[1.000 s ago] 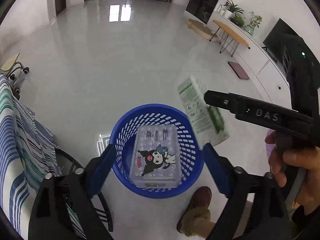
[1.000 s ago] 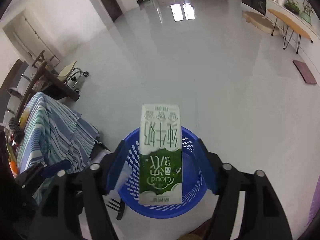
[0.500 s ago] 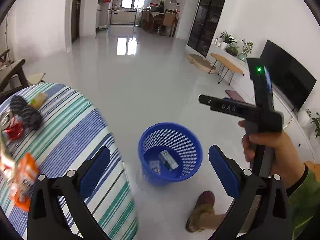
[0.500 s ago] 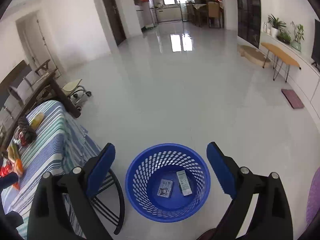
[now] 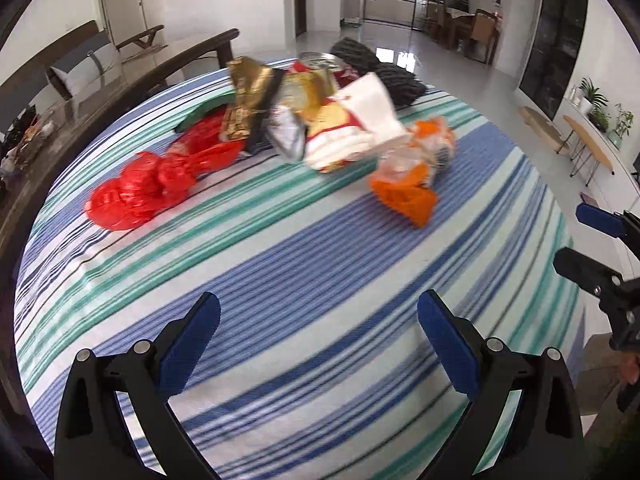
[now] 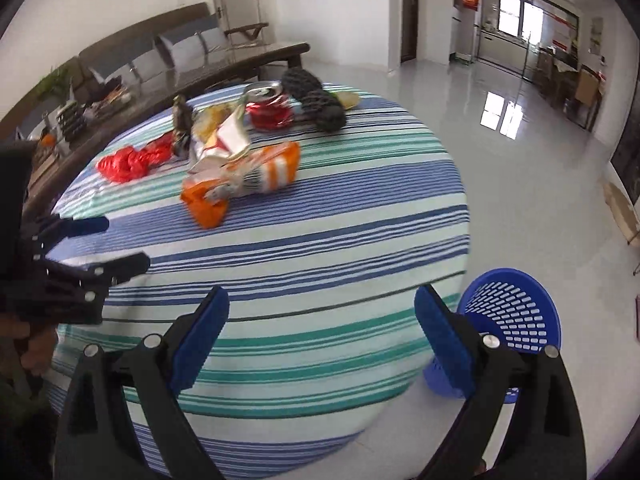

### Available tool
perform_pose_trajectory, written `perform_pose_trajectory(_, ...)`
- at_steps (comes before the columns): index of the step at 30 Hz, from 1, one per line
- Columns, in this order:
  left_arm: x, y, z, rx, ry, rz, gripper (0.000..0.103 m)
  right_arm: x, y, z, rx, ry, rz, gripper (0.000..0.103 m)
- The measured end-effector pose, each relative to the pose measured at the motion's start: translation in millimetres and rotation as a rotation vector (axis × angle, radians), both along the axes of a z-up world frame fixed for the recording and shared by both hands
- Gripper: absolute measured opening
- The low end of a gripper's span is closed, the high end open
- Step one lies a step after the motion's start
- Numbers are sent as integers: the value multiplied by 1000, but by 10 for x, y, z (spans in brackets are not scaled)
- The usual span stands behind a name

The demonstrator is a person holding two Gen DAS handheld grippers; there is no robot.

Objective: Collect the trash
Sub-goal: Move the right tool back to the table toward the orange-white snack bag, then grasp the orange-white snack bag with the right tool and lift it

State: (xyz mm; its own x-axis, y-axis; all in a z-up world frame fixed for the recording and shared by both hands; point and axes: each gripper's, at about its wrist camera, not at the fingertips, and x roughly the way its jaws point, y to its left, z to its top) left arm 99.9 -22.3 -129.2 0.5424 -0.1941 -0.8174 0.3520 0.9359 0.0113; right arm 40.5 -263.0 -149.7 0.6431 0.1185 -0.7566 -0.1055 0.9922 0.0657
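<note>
1. Both grippers hover over a round table draped in a blue, green and white striped cloth. The left gripper has its blue-padded fingers spread wide and holds nothing.
2. The right gripper is likewise wide open and empty, above the table's near edge. The left tool shows at the left edge of its view, apart from the litter.
3. The trash lies heaped on the far half of the table: a crumpled red plastic bag, an orange snack wrapper, a white-and-red packet, a gold foil wrapper and a crushed red drink can. A dark netted bundle lies at the far rim.
4. The near half of the cloth, between the fingers and the litter, is bare fabric.
5. A blue perforated waste basket stands on the glossy tile floor just beside the table's right edge, partly behind the right finger.
6. Open floor stretches beyond toward a far doorway; a dark wooden sofa flanks the table's left.
7. Print on the wrappers is too blurred to read.
</note>
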Motion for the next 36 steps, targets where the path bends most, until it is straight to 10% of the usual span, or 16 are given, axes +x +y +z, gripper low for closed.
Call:
perform_pose_trajectory(8,230,555,-69,-38,14,96,98,445,467,-239,-54,132,107,88)
perform_pose_trajectory(19,302,390,-85,-7,16,112,98,1477,636,-242,-31,71,123,74)
perform_pose_trajectory(24,302,388,-96,-5,16,116,99,1768,715,-281,-41,101,131,98)
perform_pose_trajectory(36,281,377,-94,-2,15,125,99,1809,748,-264,-45,101,127,98)
